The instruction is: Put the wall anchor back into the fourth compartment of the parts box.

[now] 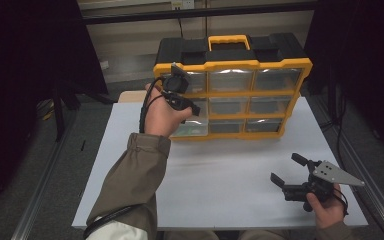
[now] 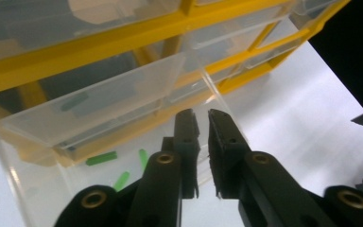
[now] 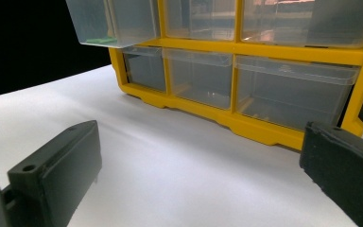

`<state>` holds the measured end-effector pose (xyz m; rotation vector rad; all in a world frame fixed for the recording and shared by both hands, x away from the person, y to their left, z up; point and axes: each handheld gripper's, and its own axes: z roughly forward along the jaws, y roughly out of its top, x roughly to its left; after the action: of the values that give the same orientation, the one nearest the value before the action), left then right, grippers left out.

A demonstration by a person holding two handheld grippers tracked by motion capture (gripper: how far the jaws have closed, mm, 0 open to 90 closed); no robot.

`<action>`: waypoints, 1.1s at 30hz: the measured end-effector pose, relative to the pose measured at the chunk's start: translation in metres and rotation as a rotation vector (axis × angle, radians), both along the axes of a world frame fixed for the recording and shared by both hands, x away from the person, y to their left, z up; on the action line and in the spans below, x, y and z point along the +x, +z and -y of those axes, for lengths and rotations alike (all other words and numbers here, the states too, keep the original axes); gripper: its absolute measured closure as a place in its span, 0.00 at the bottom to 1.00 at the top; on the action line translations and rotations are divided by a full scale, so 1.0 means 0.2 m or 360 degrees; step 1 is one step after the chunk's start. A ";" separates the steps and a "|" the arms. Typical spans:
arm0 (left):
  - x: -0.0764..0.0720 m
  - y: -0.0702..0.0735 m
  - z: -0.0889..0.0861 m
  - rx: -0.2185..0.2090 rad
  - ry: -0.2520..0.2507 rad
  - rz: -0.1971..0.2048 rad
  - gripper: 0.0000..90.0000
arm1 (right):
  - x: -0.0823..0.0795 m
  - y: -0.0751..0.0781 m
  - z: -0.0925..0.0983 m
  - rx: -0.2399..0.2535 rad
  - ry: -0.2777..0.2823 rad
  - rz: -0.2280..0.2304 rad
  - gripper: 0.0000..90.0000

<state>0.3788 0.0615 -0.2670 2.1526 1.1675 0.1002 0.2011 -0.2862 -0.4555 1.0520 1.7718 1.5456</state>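
A yellow organizer [image 1: 232, 65] with clear drawers stands at the back of the white table [image 1: 220, 175]. Its left middle drawer [image 2: 99, 101] is pulled out, with a few small green pieces [image 2: 101, 158] on its floor. The same drawer [image 3: 108, 21] juts out at the upper left of the right gripper view. My left gripper [image 1: 192, 107] is raised at this drawer, and its jaws [image 2: 203, 142] stand almost together with the drawer's thin clear wall in the slit. My right gripper [image 1: 286, 168] rests low at the table's right front, wide open, facing the bottom row of drawers [image 3: 198, 80].
The organizer has a black back and a yellow carry handle [image 1: 229, 40]. Bare white tabletop lies between the organizer and the table's near edge. Dark floor and metal rails flank the table on both sides.
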 end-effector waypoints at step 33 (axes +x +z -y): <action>-0.08 -0.07 0.08 -0.0051 -0.0215 -0.0077 1.00 | 0.00 0.00 0.00 -0.0004 0.0015 0.0002 0.00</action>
<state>0.3620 0.0457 -0.2812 2.2097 1.0398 -0.0301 0.2015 -0.2857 -0.4559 1.0431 1.7798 1.5488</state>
